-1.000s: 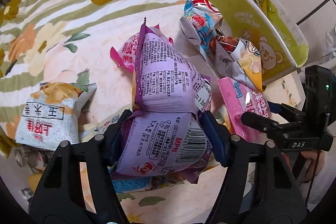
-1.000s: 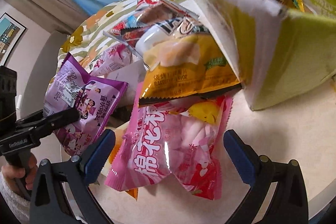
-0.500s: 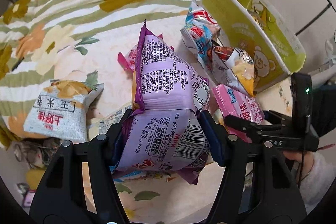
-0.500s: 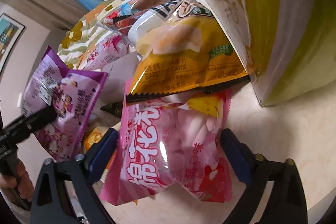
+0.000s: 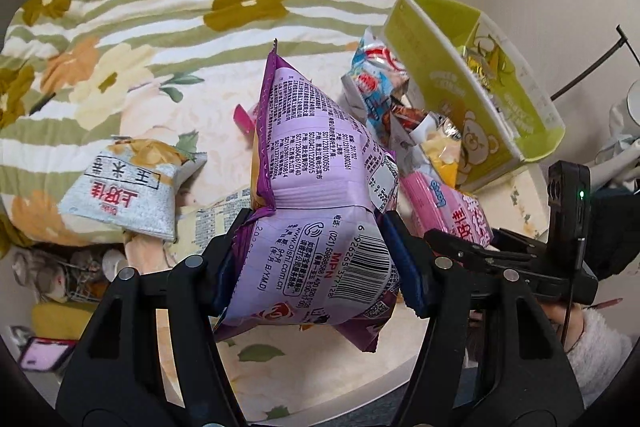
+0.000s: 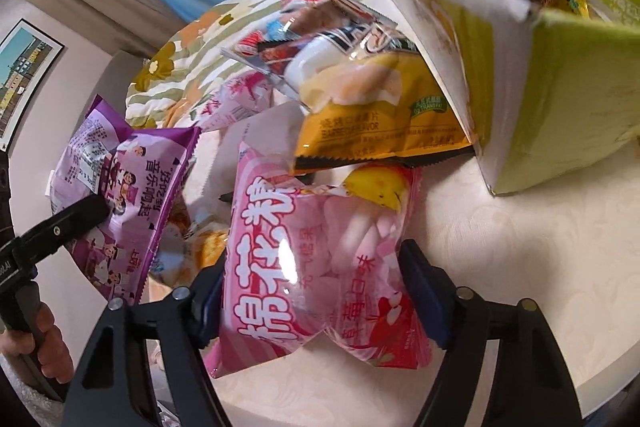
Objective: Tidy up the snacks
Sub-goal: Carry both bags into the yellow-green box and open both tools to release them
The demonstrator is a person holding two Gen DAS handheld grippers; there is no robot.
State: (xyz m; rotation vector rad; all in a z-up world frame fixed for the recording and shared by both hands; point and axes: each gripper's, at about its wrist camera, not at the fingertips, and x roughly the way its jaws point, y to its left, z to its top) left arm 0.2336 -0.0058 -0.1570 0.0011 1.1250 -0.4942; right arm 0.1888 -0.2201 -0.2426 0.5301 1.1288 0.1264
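Right gripper [image 6: 320, 291] jaws closing from wide around pink marshmallow bag [image 6: 320, 267].

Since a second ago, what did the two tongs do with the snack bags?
The right tongs are closing around the pink plastic marshmallow bag; a second ago they stood wide apart beside it. The left tongs lifted the purple foil snack bag a little higher above the table. That grip stayed, and so did the green cardboard box and the yellow chip bag.
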